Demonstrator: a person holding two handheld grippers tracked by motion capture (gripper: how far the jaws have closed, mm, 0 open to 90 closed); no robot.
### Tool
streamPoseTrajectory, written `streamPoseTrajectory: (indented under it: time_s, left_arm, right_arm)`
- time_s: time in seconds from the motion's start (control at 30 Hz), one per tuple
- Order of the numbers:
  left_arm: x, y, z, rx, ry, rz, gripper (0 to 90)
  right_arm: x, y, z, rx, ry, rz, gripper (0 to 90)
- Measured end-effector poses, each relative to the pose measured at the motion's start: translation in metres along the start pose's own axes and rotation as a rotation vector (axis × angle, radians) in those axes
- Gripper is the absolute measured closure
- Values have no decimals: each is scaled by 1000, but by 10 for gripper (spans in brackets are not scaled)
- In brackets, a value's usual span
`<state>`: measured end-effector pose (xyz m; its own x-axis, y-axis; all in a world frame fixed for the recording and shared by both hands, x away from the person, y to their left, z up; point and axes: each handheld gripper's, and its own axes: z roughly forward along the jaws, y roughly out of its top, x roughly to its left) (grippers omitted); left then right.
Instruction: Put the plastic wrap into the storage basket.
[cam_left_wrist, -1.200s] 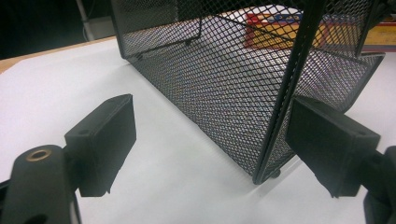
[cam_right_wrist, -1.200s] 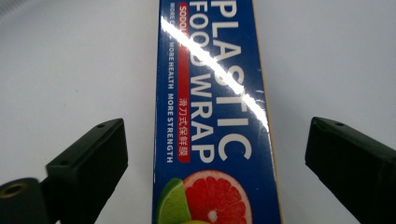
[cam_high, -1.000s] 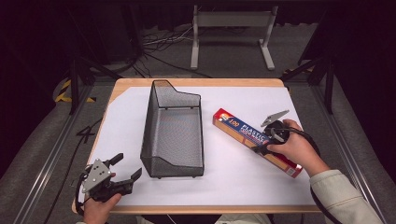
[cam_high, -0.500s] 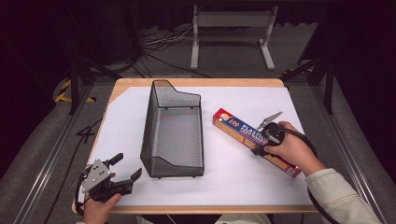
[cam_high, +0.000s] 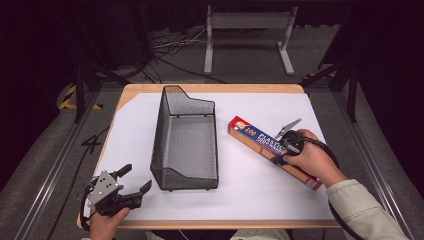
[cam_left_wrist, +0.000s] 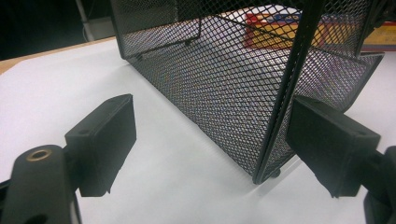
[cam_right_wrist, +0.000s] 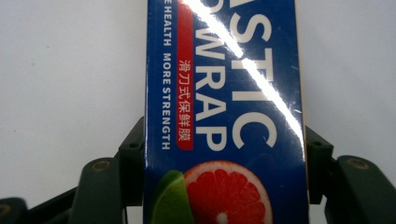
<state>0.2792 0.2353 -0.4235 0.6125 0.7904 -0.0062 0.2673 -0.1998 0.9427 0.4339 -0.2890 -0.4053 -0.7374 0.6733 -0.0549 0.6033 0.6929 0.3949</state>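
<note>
High view first: my right tongs (cam_high: 281, 146) are down on the plastic wrap box (cam_high: 252, 135), which lies slantwise on the white tabletop (cam_high: 250, 190), just to the right of the black mesh basket (cam_high: 186, 145) and apart from it. The right hand (cam_high: 312, 161) covers the box's near half, and the end with the orange print points up toward the far edge.

Right gripper view now: the box (cam_right_wrist: 224, 93) runs straight up between my two jaws, one pressed on each long side, so I'm clamped across its width, with the grapefruit picture sitting right at the grip. White surface shows on both sides of it.

Over on the other side, my left tongs (cam_high: 131, 181) sit at the near left corner of the tabletop, jaws spread wide, holding nothing. Left gripper view has them (cam_left_wrist: 210, 140) framing the basket's near corner (cam_left_wrist: 261, 93), not touching it; the box shows through the mesh beyond.
</note>
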Motion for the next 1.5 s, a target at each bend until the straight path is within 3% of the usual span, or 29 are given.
streamPoseTrajectory:
  time_s: [0.27,0.63,1.13,1.5]
  left_arm:
    - [0,0,0,0,3,3,172]
    - [0,0,0,2,4,4,172]
    - [1,0,0,3,7,0,172]
    - [1,0,-1,1,9,1,172]
  right_arm:
    - [3,2,-3,4,-3,10,400]
    - [3,3,-22,-19,-8,24,403]
    - [8,12,-69,-64,4,58,401]
    - [14,20,-90,-93,14,75,401]
